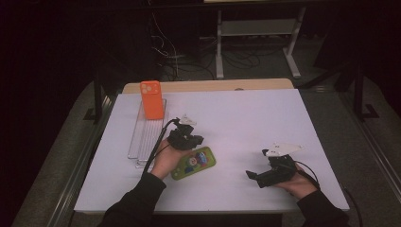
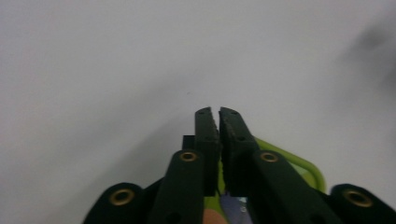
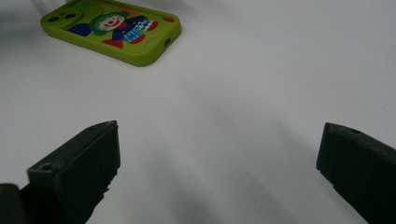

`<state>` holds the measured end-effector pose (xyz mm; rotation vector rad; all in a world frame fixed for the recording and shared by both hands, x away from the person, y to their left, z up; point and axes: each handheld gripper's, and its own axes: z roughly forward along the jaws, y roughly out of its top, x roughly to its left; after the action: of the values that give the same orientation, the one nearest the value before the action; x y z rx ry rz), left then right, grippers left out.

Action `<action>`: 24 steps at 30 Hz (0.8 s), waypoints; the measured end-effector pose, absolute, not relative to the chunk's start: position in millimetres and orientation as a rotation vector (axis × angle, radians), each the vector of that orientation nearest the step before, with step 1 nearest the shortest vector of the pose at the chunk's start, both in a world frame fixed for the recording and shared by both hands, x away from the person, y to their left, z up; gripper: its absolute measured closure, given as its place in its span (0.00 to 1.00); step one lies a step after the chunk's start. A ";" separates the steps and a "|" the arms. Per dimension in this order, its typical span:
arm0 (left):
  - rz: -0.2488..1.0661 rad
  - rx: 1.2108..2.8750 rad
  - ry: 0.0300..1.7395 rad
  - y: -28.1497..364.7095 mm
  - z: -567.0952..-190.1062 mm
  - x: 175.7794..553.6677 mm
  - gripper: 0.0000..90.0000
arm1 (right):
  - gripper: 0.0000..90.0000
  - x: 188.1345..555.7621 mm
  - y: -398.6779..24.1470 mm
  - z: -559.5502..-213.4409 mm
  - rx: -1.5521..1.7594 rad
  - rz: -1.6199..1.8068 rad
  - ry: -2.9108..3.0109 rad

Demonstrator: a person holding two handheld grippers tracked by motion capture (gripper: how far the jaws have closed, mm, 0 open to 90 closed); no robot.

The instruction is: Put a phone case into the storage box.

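A green phone case (image 1: 196, 163) with a clown picture lies flat on the white table top, picture side up. My left gripper (image 1: 195, 141) is down at its upper left edge. In the left gripper view the left gripper (image 2: 215, 112) has its jaws together, and the green phone case (image 2: 308, 170) lies beneath them with its rim curving out on the right. The tips reach past the case over bare table, and I see nothing pinched between the pads. My right gripper (image 1: 255, 177) rests low at the right, open. In the right gripper view the right gripper (image 3: 219, 135) points toward the green phone case (image 3: 112, 30).
An orange phone case (image 1: 152, 99) stands upright at the far end of a clear slotted rack (image 1: 142, 142) on the left of the white table top (image 1: 246, 118). A wooden edge runs behind it. Dark floor, cables and a metal frame lie beyond.
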<state>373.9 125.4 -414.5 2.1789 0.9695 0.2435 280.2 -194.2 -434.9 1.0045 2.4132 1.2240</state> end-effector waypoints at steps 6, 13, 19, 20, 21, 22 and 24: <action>0.245 2.224 1.006 122.9 -425.7 379.8 0.99 | 0.00 280.6 -194.2 -435.2 1.002 1.222 2.416; 0.215 2.260 1.019 117.0 -433.6 380.0 0.99 | 0.00 280.4 -194.1 -435.1 1.001 1.222 2.416; 0.176 2.258 0.988 116.5 -435.2 376.5 1.00 | 0.00 280.6 -194.1 -435.1 1.002 1.222 2.417; 0.154 2.255 0.986 115.5 -435.4 374.2 1.00 | 0.00 280.5 -194.1 -435.2 1.000 1.222 2.416; 0.137 2.254 0.978 114.4 -435.8 371.9 1.00 | 0.00 280.5 -194.1 -435.2 0.999 1.222 2.416; 0.133 2.265 0.961 113.8 -435.6 369.9 1.00 | 0.00 280.5 -194.1 -435.2 1.000 1.222 2.416; 0.112 2.268 0.945 111.0 -435.6 365.0 1.00 | 0.00 280.6 -194.2 -435.2 1.001 1.222 2.416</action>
<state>365.0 111.0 -435.6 2.2678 0.9448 0.1122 280.6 -194.2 -435.2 1.0009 2.4159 1.2220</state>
